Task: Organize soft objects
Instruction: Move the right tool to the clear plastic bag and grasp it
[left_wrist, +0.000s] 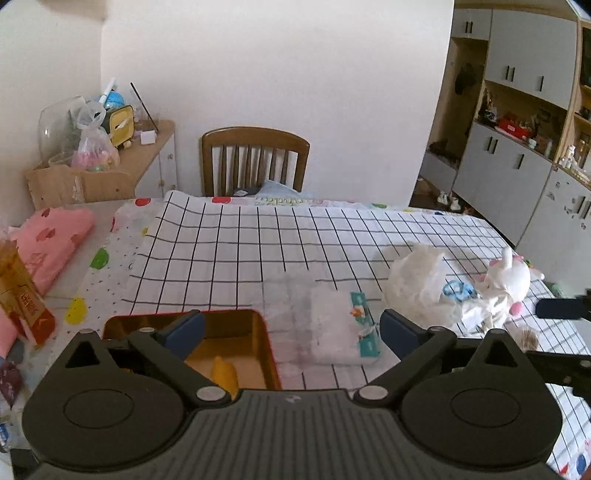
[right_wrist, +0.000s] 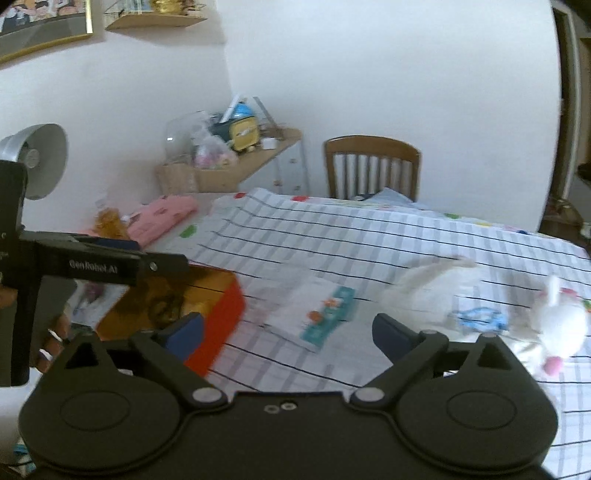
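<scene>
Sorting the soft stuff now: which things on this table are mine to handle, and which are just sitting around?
For the job:
- white plush toy
- crumpled white bag
- tissue pack
- red box, open

Just lying about:
- pink pillow
- wooden chair
- side shelf clutter
- snack packet

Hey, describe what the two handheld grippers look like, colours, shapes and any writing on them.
Both are matte black plastic. The left gripper and right gripper each have a ribbed body, two round discs, silver pivot pins, triangular cut-outs in the linkages, and dark blue fingertips. In the right wrist view, the left gripper's side carries white lettering, roughly "GenRobot.AI". No cables or sleeves show.
</scene>
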